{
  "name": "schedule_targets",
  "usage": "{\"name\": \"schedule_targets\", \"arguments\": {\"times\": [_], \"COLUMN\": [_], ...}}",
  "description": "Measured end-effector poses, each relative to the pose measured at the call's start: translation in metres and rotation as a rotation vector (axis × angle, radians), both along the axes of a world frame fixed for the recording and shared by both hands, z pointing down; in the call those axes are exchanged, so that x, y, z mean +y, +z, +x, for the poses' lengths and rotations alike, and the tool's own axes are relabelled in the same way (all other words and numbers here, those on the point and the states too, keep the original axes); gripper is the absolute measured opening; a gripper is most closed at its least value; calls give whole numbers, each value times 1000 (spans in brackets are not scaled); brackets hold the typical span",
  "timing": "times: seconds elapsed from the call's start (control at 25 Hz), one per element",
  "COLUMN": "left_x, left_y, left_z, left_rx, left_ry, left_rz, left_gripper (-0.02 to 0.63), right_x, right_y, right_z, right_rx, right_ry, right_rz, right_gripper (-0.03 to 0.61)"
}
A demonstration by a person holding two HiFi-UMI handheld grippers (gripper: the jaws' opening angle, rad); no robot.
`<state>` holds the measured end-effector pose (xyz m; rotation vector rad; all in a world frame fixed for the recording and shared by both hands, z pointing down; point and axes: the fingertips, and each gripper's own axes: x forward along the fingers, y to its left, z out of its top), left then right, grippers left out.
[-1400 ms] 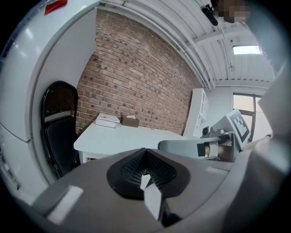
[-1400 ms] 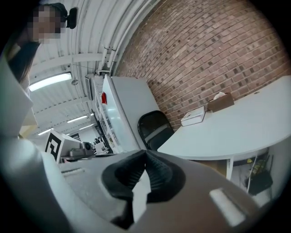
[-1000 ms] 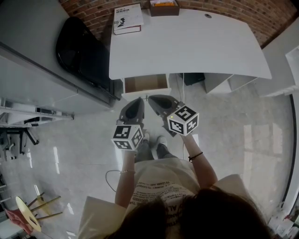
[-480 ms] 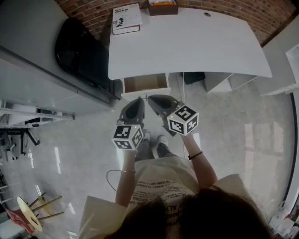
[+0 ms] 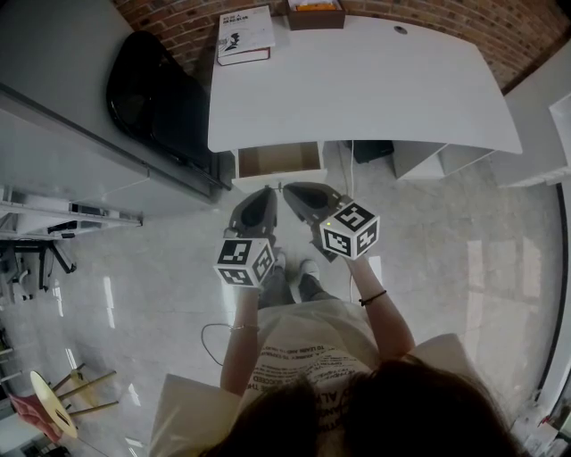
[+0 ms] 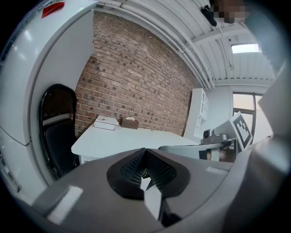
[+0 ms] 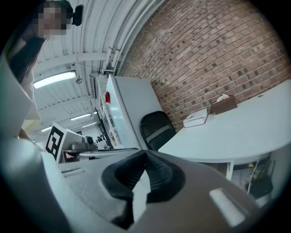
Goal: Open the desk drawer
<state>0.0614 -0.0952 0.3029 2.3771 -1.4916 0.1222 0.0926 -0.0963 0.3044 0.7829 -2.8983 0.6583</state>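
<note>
Drawer (image 5: 278, 161) sits under the left end of the worktop (image 5: 357, 80) in the head view. It is already pulled out toward the person, and the brown inside shows and looks empty. Its long axis runs left-right along the worktop edge, and its travel line runs straight at the person.

The white drawer front is the nearest edge, and both tools are just short of it on the person's side. The left hand-held gripper (image 5: 266, 190) tip is below the middle of the front. The right hand-held gripper (image 5: 287, 186) tip is below the middle too, a bit to the right. Both are about equally near, with neither clearly closer. Can't tell if either touches the front; it looks like a small gap, and the height difference is unclear.

Left gripper view: the left jaws (image 6: 145, 152) are pressed together with nothing between them. Right gripper view: the same, pads (image 7: 154, 175) meet and hold nothing.

Judgement: the drawer looks open, so the task is likely done or near done. Any further pull would run along the same line toward the person.

Further out on the worktop, a book (image 5: 244, 34) and a box (image 5: 314, 13) sit at the far edge by the brick wall. A black chair (image 5: 156, 94) stands to the left.
</note>
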Motion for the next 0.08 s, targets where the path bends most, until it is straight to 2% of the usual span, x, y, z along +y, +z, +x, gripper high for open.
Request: {"name": "schedule_targets", "arguments": {"times": [0.08], "left_x": [-2], "left_y": [0], "left_z": [0], "left_rx": [0], "left_ry": [-2], "left_rz": [-1], "left_gripper": [0], "right_x": [-2], "right_y": [1], "right_z": [0], "right_rx": [0], "right_ry": [-1], "right_rz": [-3], "right_gripper": [3]}}
